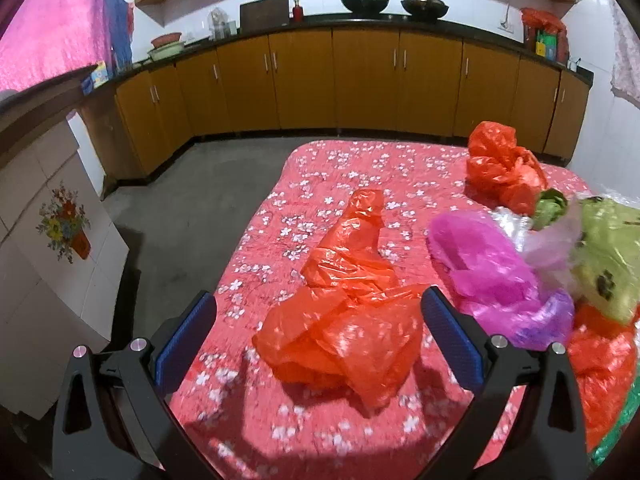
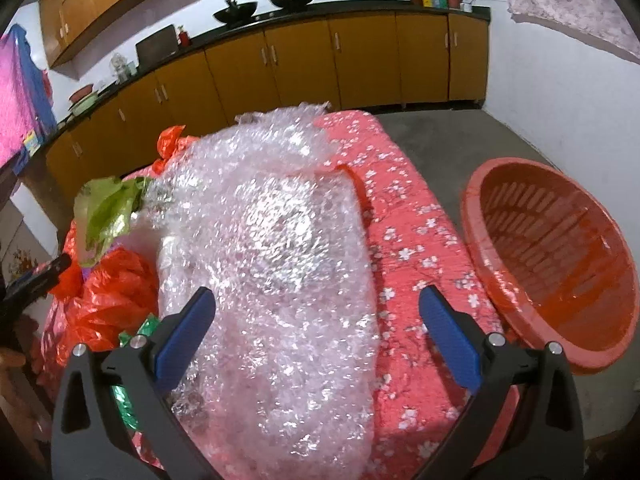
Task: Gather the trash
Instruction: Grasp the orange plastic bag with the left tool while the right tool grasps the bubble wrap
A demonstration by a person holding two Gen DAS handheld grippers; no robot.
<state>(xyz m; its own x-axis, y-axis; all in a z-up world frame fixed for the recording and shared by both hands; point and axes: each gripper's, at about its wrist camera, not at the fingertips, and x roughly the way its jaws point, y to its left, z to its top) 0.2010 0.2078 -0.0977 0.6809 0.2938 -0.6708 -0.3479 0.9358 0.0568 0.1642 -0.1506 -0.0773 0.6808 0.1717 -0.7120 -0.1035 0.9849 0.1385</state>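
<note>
1. left gripper (image 1: 318,322): my jaws are spread wide, nothing between the blue pads. it hangs above a crumpled orange plastic bag (image 1: 344,312) lying on the table.
2. right gripper (image 2: 316,330): jaws also wide apart, empty. a big sheet of bubble wrap (image 2: 272,272) sits under and ahead of it; cannot tell if the pads touch it.
3. table is covered with a pink floral tablecloth (image 1: 320,176).
4. other trash in the left view: a pink plastic bag (image 1: 492,276) just right of the orange one, a knotted orange bag (image 1: 500,164) at the far right of the table, a light green bag (image 1: 608,260) at the right edge.
5. right view: green wrapper (image 2: 106,210) and another orange bag (image 2: 108,300) left of the bubble wrap, shiny green foil (image 2: 128,396) by my left finger.
6. red slotted plastic basket (image 2: 520,184) is at the table's right side, tilted with its opening toward the camera, empty as far as visible.
7. background: orange kitchen cabinets (image 1: 360,80), 2 woks (image 1: 364,2) on the counter.
</note>
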